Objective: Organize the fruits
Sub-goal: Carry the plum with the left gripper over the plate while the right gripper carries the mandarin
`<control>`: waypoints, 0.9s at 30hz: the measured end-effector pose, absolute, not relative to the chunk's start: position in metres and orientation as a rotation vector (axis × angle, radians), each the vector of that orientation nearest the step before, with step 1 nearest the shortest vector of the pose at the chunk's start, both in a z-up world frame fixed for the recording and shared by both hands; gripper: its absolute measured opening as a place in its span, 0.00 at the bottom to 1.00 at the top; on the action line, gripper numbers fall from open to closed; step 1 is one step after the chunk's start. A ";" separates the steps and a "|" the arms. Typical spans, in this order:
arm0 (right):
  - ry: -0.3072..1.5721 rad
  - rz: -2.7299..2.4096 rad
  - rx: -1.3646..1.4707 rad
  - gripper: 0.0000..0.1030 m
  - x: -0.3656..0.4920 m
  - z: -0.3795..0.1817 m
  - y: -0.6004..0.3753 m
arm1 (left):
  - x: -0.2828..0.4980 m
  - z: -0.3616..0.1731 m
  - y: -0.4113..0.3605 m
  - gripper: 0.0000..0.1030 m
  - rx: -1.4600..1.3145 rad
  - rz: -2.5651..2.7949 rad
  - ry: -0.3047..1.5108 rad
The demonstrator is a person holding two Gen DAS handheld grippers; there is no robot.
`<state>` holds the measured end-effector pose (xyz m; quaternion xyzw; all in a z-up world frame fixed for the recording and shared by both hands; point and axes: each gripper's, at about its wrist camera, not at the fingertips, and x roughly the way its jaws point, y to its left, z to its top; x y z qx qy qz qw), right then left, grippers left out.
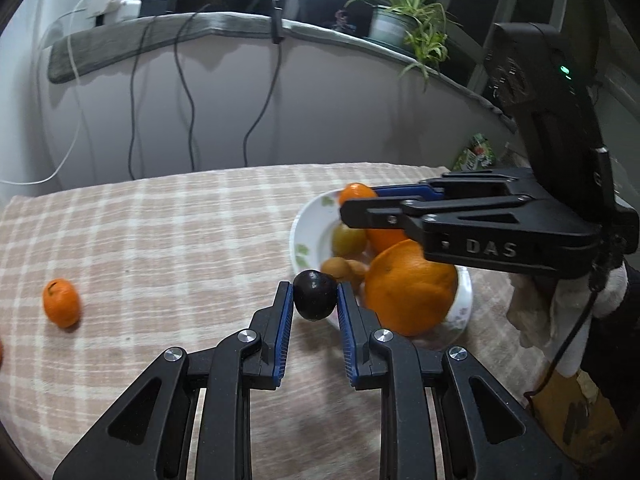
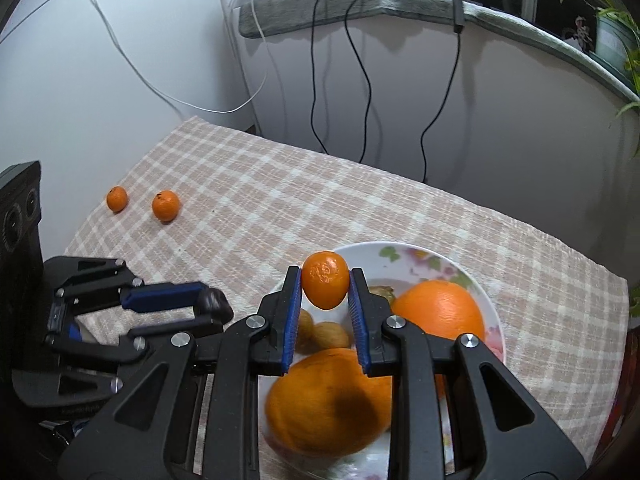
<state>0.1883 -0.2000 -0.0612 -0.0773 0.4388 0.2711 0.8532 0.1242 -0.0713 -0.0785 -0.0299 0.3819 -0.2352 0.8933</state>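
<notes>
Blue-padded black left gripper [image 1: 315, 300] is clenched on a small dark purple round fruit [image 1: 315, 295], pinched at the pad tips, held just over the near rim of the white floral-print plate [image 1: 298, 236]. My black right gripper [image 2: 325, 286], same blue pads, is clamped on a small orange mandarin [image 2: 325, 280] with a pitted skin patch, gripped at the fingertips above the plate's far half. In the left wrist view I see the right gripper reaching in from the right side over the plate. On the plate: two large oranges [image 2: 440, 312], one blurred beneath my right fingers, a greenish-yellow round fruit [image 1: 349, 239], and a few small tan-brown round fruits [image 2: 330, 335] close together. Plate sits on a beige and white checked tablecloth [image 1: 160, 240]. Two more small mandarins [image 2: 165, 205] lie loose on the cloth, near each other, well apart from the plate at the far left. Dark cables [image 2: 360, 60] hang down the pale wall behind; a green potted plant [image 1: 404, 20] stands on the ledge.
</notes>
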 end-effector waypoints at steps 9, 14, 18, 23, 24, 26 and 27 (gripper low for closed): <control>0.940 0.557 -0.125 0.24 0.197 -0.066 -0.211 | 0.123 -0.081 -0.089 0.20 -0.042 -0.516 0.804; 0.949 0.554 -0.117 0.24 0.201 -0.068 -0.214 | 0.125 -0.083 -0.094 0.20 -0.037 -0.520 0.812; 0.950 0.553 -0.116 0.24 0.200 -0.068 -0.213 | 0.127 -0.081 -0.095 0.20 -0.034 -0.522 0.813; 0.954 0.548 -0.112 0.24 0.201 -0.070 -0.214 | 0.127 -0.081 -0.096 0.20 -0.031 -0.525 0.813; 0.955 0.548 -0.111 0.24 0.202 -0.070 -0.215 | 0.127 -0.081 -0.097 0.20 -0.031 -0.526 0.813; 0.955 0.546 -0.109 0.24 0.202 -0.070 -0.215 | 0.127 -0.080 -0.097 0.20 -0.030 -0.523 0.813; 0.953 0.544 -0.108 0.24 0.201 -0.070 -0.215 | 0.127 -0.080 -0.097 0.20 -0.031 -0.523 0.814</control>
